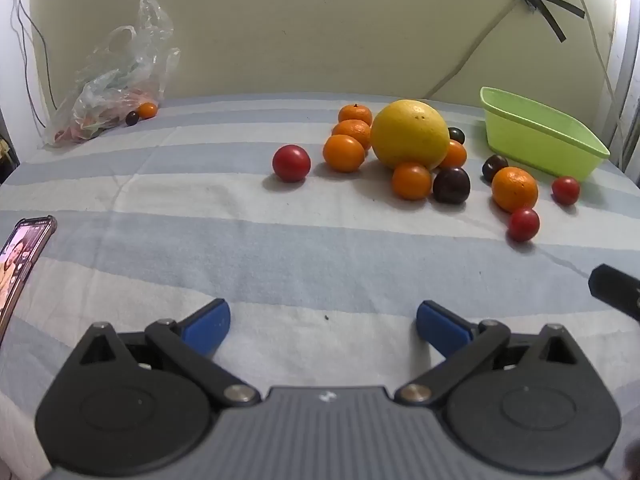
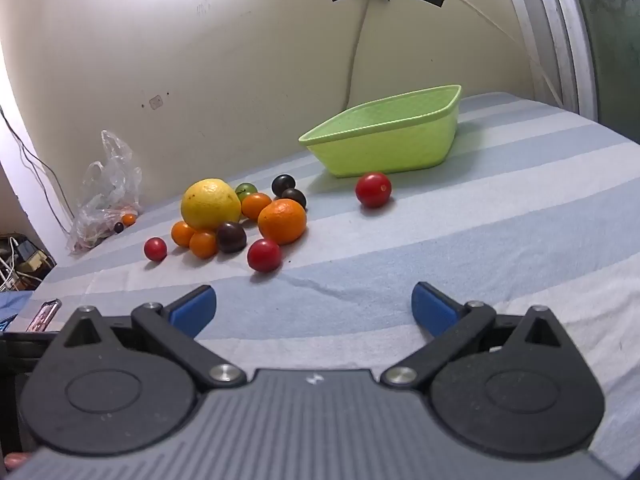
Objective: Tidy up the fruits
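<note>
- Both grippers, the left gripper (image 1: 323,322) and the right gripper (image 2: 314,306), hang wide open and empty over the striped blue-and-white bed sheet (image 1: 280,248).
- Ahead of them, round fruits cluster around a large yellow grapefruit (image 2: 211,204).
- Beyond the right gripper, the light-green plastic basket (image 2: 400,144) looks empty, probably to receive them.

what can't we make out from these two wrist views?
- Plastic bag contents: both views, crumpled film blurs them; only an orange and a dark fruit at its mouth are clear.
- Green basket inside: both views, near wall hides the floor.
- Phone: left wrist view, cut by the left edge.
- Small green fruit: right wrist view, mostly behind the big yellow fruit.
</note>
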Motion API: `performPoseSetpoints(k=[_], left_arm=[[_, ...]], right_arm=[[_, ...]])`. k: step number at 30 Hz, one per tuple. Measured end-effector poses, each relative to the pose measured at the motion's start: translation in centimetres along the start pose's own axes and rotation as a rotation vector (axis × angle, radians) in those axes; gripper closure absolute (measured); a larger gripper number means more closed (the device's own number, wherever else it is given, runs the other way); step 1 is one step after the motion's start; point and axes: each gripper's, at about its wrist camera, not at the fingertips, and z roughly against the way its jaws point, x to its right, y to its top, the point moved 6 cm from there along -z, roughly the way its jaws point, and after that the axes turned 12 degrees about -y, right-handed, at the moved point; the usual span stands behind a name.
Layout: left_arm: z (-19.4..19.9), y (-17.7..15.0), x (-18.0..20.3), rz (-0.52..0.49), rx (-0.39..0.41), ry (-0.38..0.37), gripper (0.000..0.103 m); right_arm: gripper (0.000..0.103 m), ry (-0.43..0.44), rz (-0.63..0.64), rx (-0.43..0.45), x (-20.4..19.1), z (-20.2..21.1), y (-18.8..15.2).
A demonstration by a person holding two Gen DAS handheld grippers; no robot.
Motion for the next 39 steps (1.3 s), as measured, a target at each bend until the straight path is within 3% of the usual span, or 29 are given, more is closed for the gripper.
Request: performPoseSetpoints(k=[39], left_arm=[[0.6,-0.4,0.2,-0.022,0.014,0.008,0.000]], right_arm=[[0.000,-0.056,0.061,0.000,-0.6,-0.3,0.0]])
